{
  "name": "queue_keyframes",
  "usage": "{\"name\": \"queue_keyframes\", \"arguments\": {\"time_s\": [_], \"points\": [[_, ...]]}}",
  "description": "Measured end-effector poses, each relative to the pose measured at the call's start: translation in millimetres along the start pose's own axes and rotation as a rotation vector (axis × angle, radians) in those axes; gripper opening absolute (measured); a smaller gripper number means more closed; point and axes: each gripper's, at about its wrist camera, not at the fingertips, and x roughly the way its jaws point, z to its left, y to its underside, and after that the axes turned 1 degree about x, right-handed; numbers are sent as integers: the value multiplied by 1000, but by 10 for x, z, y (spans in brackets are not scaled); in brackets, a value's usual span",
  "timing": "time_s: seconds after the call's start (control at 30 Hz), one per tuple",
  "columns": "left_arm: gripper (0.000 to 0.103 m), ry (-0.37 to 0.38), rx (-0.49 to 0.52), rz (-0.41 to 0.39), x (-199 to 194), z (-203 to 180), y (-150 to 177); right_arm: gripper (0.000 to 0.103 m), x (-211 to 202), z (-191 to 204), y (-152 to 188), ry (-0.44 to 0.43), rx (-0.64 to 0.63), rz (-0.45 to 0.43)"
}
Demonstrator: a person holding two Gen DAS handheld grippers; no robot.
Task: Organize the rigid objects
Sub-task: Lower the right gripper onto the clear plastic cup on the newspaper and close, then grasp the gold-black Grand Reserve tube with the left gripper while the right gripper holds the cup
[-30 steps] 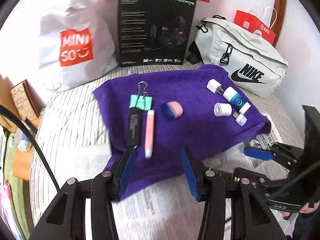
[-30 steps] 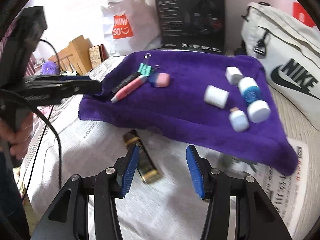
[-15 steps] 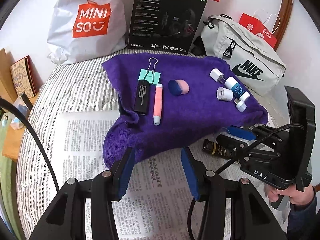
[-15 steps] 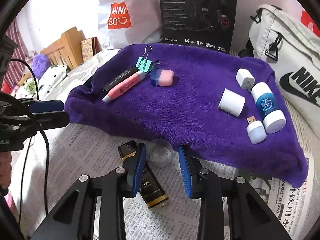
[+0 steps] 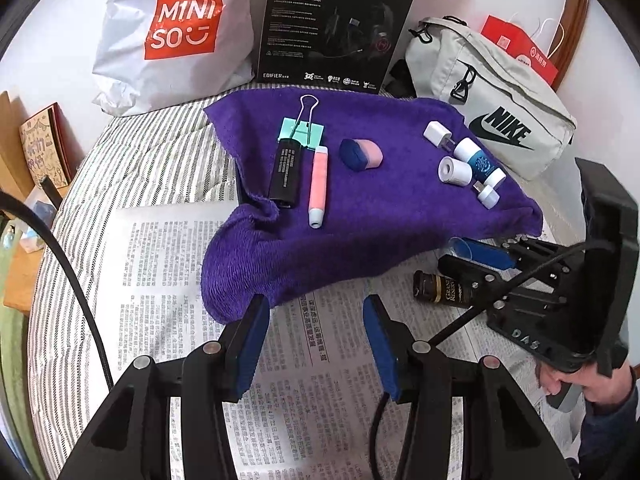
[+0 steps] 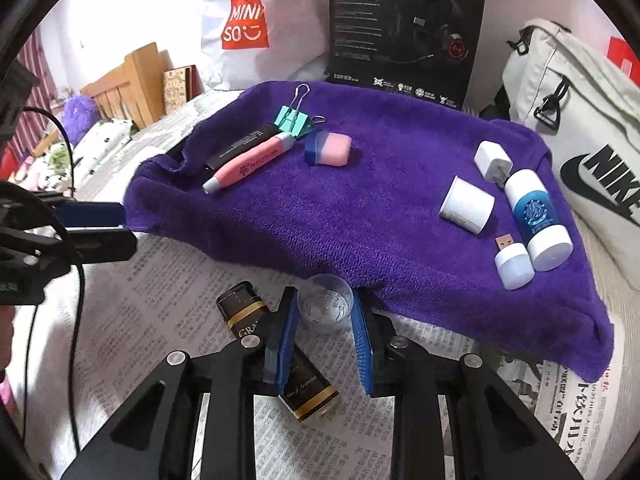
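The right tool (image 6: 325, 312) has just clenched on the small clear cup (image 6: 326, 303), pads pressing its sides, so it looks ready to lift onto the purple towel (image 6: 380, 184). The left tool (image 5: 316, 334) hangs released over the newspaper (image 5: 168, 264), holding nothing. The dark bottle (image 6: 280, 350) lies touching the right tool's left pad and the towel's edge sits just beyond, so up is the freest way out

Small clear plastic cup (image 6: 326, 304): upright on newspaper at the purple towel's (image 6: 360, 200) near edge. Dark gold-banded bottle (image 6: 248, 316): lying flat beside it. On towel: binder clip, black stick, pink pen, eraser, white pieces.
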Motion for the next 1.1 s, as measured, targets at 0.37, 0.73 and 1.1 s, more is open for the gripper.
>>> {"name": "queue_keyframes", "arguments": {"time_s": [0.37,0.73,1.1], "points": [[47,53,5,32,71,-211,2,27,-385,-424,214,28,50,-2],[48,67,35,89,320,-728,-114,27,-778,-862,597,57,126,-14],[52,53,-53,117,511,-875,-188,27,-722,-940,839,80,152,-15]]}}
